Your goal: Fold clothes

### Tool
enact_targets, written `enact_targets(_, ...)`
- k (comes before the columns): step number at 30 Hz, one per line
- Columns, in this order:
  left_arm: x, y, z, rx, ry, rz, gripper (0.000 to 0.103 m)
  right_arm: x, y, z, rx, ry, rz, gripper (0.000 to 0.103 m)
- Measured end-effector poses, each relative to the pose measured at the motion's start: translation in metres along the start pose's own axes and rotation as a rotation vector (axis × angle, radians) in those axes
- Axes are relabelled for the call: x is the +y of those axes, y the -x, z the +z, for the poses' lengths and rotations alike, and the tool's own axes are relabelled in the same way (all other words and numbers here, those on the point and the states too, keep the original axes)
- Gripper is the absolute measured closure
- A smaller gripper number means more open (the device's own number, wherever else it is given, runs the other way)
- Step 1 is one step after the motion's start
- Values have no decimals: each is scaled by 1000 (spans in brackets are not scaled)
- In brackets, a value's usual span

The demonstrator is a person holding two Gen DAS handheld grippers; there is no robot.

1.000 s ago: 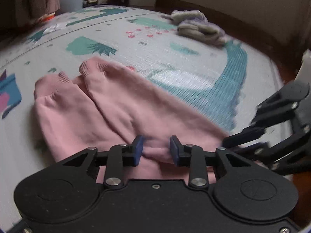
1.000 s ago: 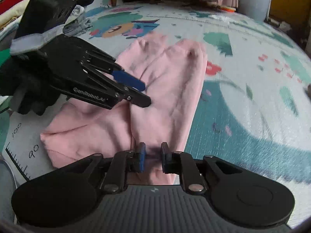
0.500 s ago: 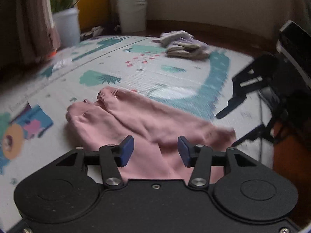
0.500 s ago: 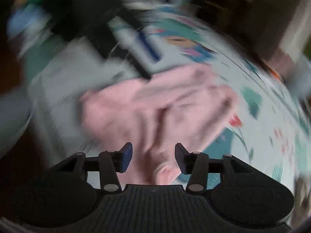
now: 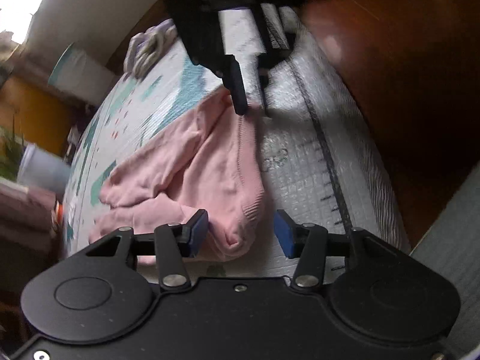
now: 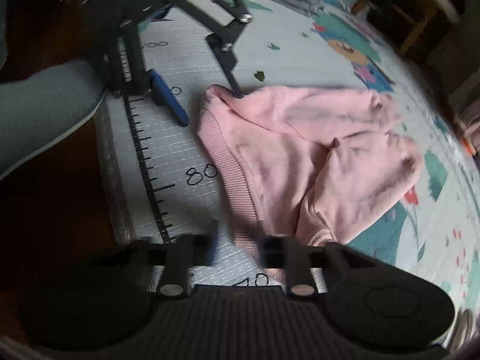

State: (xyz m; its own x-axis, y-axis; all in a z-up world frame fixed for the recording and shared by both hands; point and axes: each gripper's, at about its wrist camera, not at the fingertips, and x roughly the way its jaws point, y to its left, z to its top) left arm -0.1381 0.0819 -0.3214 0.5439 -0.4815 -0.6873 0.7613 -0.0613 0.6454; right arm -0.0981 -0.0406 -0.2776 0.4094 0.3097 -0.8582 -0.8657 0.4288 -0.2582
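Observation:
A pink garment point(image 6: 300, 156) with a ribbed band point(image 6: 228, 162) lies on the play mat point(image 6: 186, 60), its two cuffed ends pointing away. My left gripper point(image 5: 240, 235) is open and straddles one corner of the band point(image 5: 240, 225). The right wrist view shows this gripper point(image 6: 207, 105) with one fingertip point(image 6: 237, 90) on that far corner. My right gripper point(image 6: 240, 244) is at the band's near corner. Its fingers are smeared by motion as they come together on the fabric. From the left wrist view, the right gripper point(image 5: 253, 111) pinches the pink corner.
The mat's edge with ruler marks point(image 6: 144, 156) borders dark wooden floor point(image 5: 405, 90). A person's grey-clad leg point(image 6: 45, 114) rests by that edge. A pile of folded clothes point(image 5: 150, 48), a white bin point(image 5: 81, 72) and a pot point(image 5: 42, 174) stand beyond the mat.
Both grippers rolled and swung round to the ribbed band, one at each corner. The left jaws widened, and the right jaws opened and then closed in on the fabric.

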Motion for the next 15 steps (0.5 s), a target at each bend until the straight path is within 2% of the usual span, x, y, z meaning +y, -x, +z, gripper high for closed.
enact_targets(5, -11, -3, 2, -1, -150, 56, 55, -16, 10, 5, -68, -70, 15, 98)
enact_targets(9, -9, -6, 6, 18, -147, 73, 55, -20, 18, 9, -110, -103, 23, 99)
enact_targets(10, -7, -7, 8, 27, -131, 60, 58, -21, 20, 10, -122, -125, 21, 99)
enact_targets(11, -2, -8, 10, 40, -108, 28, 65, -24, 22, 11, -131, -143, 22, 99)
enact_targets(12, 2, -8, 11, 48, -87, 6, 91, -24, 23, 11, -137, -149, 22, 99)
enact_targets(15, 17, -4, 14, 42, -20, -11, 91, -21, 24, 9, -138, -106, -7, 95)
